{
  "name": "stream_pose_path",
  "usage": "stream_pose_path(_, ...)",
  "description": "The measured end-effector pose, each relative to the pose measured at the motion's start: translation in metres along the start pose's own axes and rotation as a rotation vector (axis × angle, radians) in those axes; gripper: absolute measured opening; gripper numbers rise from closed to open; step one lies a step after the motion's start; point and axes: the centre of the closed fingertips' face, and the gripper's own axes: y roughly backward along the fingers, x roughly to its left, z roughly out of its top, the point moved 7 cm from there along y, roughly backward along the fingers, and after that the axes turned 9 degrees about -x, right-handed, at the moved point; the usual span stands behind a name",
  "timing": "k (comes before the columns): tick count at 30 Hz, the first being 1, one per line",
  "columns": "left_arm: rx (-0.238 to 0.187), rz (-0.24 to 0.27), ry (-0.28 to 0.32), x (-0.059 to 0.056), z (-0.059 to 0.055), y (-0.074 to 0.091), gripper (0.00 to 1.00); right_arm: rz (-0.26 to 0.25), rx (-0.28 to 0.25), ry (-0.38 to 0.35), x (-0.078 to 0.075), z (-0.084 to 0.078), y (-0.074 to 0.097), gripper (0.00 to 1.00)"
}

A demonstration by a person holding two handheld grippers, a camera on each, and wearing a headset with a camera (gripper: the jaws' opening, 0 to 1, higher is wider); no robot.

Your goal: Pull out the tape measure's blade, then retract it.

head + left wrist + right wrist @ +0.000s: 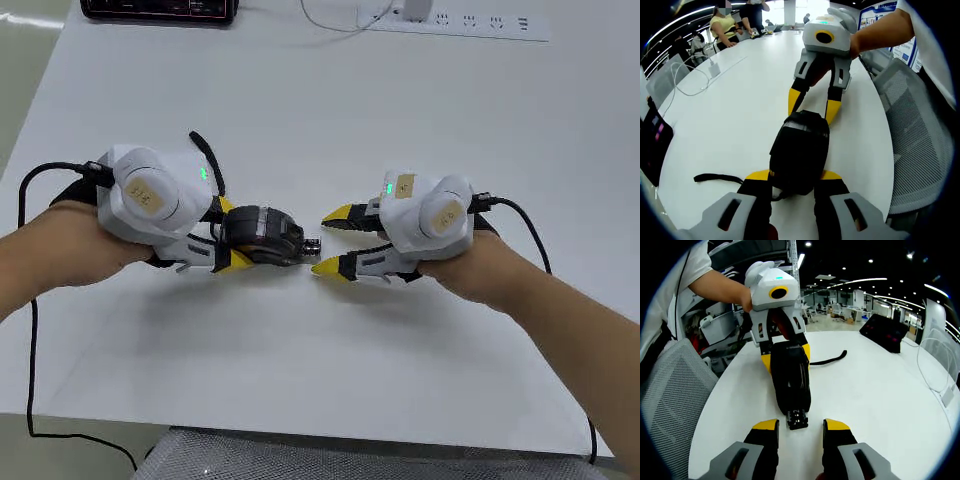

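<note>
A black tape measure (264, 235) is held in the left claw (232, 234), low over the white surface (300, 380), near the middle of the head view. The left claw is closed on the case, with one yellow-tipped jaw pressed to each side. In the left gripper view the case (800, 150) is seen wedged between that claw's (794, 175) yellow tips, and its far end is pointed at the right claw (813, 104). A black wrist strap (715, 177) is trailed from the case and lies on the surface to one side.

The right claw (330, 241) is held facing the tape measure, with its jaws spread fairly wide and nothing gripped between them. The blade's metal end hook (312, 244) is seen projecting slightly from the case, just in front of the right claw's yellow tips and in line with the gap between them; whether a tip touches it cannot be told. In the right gripper view the hook (797, 419) lies just ahead of that claw (801, 426), with the case (790, 372) and the left claw (786, 356) directly beyond it. Hardly any blade is drawn out.

At the far edge of the surface a white power strip (470, 22) and a dark flat device (160, 10) are seen. A grey mesh chair (350, 460) is seen at the near edge
</note>
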Motion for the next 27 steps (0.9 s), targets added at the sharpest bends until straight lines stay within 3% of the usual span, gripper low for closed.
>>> stream_pose_path(20, -0.002, -0.003, -0.006, 0.000, 0.000, 0.000, 0.28, 0.035, -0.008, 0.059, 0.002, 0.000, -0.009, 0.14)
stream_pose_path(27, -0.002, -0.002, -0.008, 0.000, 0.000, 0.000, 0.28, 0.044, -0.012, 0.077, 0.002, 0.000, -0.011, 0.12)
